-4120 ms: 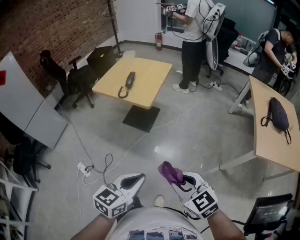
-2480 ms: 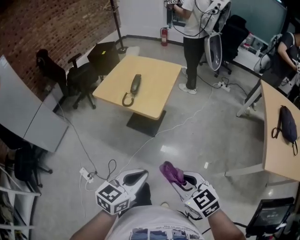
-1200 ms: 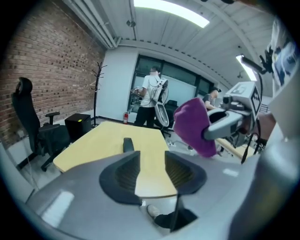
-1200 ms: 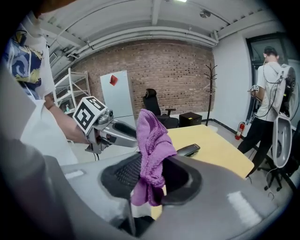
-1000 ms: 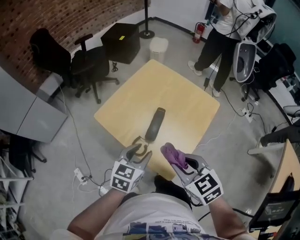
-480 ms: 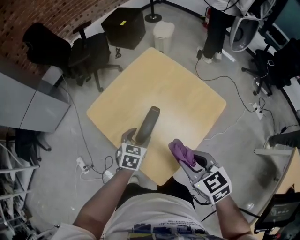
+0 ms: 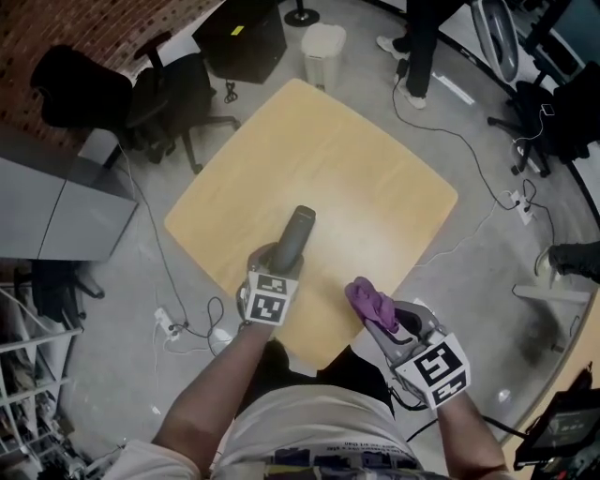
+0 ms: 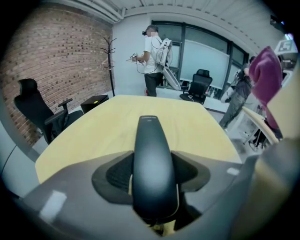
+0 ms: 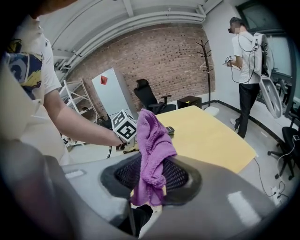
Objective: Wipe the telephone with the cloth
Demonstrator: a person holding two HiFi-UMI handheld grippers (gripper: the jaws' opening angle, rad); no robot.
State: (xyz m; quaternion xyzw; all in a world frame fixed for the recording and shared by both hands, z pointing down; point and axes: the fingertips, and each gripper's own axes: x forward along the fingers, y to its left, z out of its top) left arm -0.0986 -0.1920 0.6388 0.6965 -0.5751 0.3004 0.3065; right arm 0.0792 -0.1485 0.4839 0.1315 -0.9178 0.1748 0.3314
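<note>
The black telephone handset (image 7: 294, 236) lies on the square wooden table (image 7: 356, 169), near its front edge. My left gripper (image 7: 276, 261) straddles the handset's near end (image 8: 152, 159). Its jaws are closing, and thin slits of table still show on both sides between the pads and the handset. My right gripper (image 7: 384, 323) hangs to the right, just off the table's front corner, shut on a purple cloth (image 7: 369, 304). The cloth (image 9: 152, 145) bunches up out of the jaws. Past the cloth, the right gripper view shows the left gripper's marker cube (image 9: 124, 126).
Black office chairs (image 7: 141, 89), a black box (image 7: 251, 26) and a white bin (image 7: 323, 42) stand beyond the table's far left. Cables and a power strip (image 7: 165, 324) lie on the floor at the left. A person (image 8: 152, 54) stands past the table's far side.
The table has come from far away to right under me. My left gripper has reached forward over the handset's near end. The right one still carries the cloth.
</note>
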